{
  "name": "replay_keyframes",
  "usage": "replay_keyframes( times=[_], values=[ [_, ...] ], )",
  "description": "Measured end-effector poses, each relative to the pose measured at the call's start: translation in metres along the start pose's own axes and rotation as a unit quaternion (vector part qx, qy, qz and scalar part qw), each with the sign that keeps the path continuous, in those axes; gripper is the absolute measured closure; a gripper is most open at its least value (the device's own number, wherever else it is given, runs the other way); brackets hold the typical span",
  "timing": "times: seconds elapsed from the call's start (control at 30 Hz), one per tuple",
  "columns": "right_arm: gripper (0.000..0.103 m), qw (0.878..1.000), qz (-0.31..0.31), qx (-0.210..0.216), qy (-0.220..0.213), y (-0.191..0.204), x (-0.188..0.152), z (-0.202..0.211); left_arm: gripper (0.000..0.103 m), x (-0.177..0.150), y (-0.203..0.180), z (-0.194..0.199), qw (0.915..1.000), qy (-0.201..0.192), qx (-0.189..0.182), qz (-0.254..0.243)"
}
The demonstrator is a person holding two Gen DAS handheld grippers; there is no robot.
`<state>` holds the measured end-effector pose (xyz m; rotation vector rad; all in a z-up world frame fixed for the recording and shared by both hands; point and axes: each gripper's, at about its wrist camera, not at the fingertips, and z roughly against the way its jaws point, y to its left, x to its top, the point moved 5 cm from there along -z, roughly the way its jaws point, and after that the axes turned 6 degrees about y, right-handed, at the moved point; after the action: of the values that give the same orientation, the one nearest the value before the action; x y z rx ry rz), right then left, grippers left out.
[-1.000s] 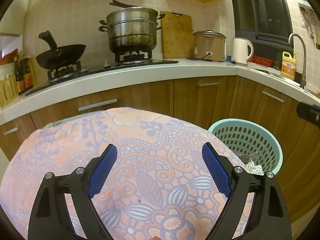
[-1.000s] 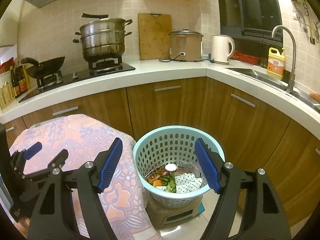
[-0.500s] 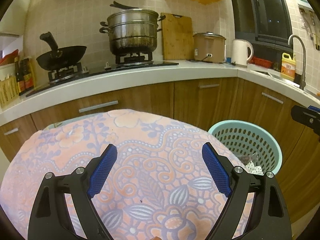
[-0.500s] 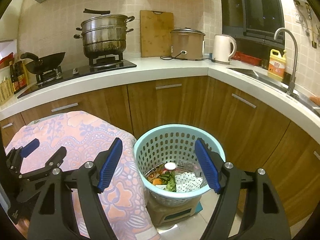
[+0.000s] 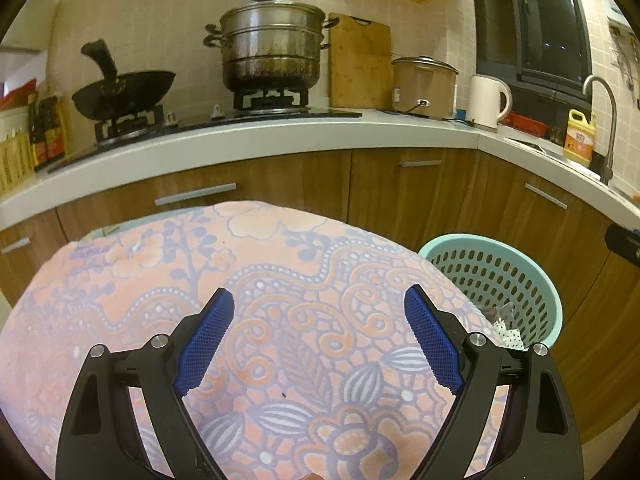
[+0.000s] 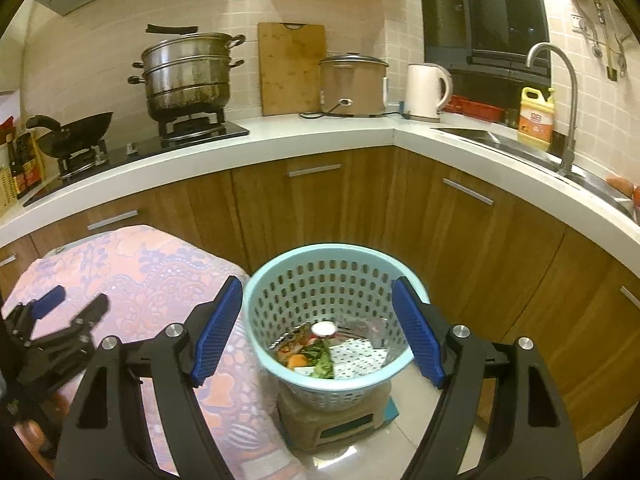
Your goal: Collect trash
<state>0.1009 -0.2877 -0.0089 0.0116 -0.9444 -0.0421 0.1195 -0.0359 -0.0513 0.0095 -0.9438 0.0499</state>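
Observation:
A light blue perforated basket (image 6: pixel 332 280) stands on a box on the floor beside a table. It holds trash (image 6: pixel 320 354): vegetable scraps, a dotted wrapper, a white cap. My right gripper (image 6: pixel 318 306) is open and empty, above and in front of the basket. My left gripper (image 5: pixel 320 312) is open and empty over the table's pink and purple floral cloth (image 5: pixel 280 272). The basket also shows at the right of the left wrist view (image 5: pixel 520 264). The left gripper shows at the left of the right wrist view (image 6: pixel 60 312).
A white counter (image 6: pixel 320 136) with wooden cabinets curves behind. On it stand a wok (image 6: pixel 76 132), a steamer pot (image 6: pixel 188 76), a cutting board (image 6: pixel 290 68), a rice cooker (image 6: pixel 354 84) and a kettle (image 6: pixel 426 90). A sink with a tap (image 6: pixel 560 112) is at the right.
Both grippers have risen and drawn back a little, so the table and basket sit lower in view. Both stay open and empty.

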Motion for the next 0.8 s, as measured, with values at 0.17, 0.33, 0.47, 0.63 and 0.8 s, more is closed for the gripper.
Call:
replay_keyframes(
  times=[0.17,0.33,0.47,0.63,0.8],
  values=[
    [0.030,1.000,-0.005,-0.016,0.003,-0.022,-0.003,-0.007,0.014,0.001,-0.004,0.008,0.9998,-0.017,0.002,-0.009],
    [0.030,0.999,-0.023,-0.036,0.009,-0.049,-0.008,-0.014,0.014,0.001,-0.005,0.005,0.9999,-0.011,0.000,-0.008],
    [0.030,0.998,-0.049,-0.040,0.021,-0.069,-0.013,-0.023,0.014,-0.001,-0.006,0.000,0.9999,-0.003,0.001,-0.010],
    [0.030,0.997,-0.063,-0.044,0.032,-0.083,-0.018,-0.029,0.014,-0.001,-0.006,-0.002,1.0000,0.000,0.000,-0.009],
    [0.030,0.996,-0.065,-0.045,0.035,-0.085,-0.019,-0.033,0.014,-0.003,-0.006,-0.004,1.0000,0.003,0.001,-0.004]
  ],
)
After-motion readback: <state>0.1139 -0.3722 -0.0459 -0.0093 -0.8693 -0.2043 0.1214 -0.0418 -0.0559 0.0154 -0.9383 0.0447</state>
